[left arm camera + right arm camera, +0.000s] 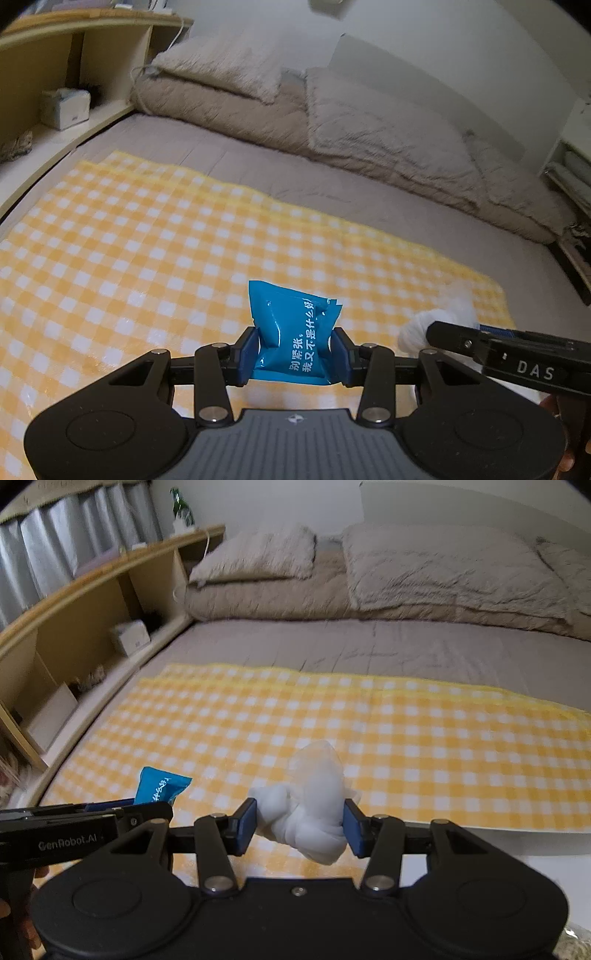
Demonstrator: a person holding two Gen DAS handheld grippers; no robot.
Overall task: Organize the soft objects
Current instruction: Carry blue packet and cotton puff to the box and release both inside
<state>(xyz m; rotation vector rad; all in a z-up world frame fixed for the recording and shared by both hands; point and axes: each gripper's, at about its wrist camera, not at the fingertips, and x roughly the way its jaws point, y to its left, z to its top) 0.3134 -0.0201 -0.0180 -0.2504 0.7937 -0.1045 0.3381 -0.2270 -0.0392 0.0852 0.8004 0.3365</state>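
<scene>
My left gripper [295, 356] is shut on a blue soft packet [291, 328] with white writing, held just above the yellow checked cloth [147, 240]. My right gripper [300, 827] is shut on a white crumpled soft bundle [314, 797], also above the cloth. The two grippers are side by side: the right one [443, 332] with its white bundle [439, 317] shows at the right of the left wrist view, and the left one [147, 806] with the blue packet [159, 786] shows at the left of the right wrist view.
The cloth lies on a grey bed [351, 642]. Beige pillows [443, 568] and a folded quilt [369, 140] lie at the far end. A wooden shelf unit [92, 620] with a tissue box [64, 107] runs along the left side.
</scene>
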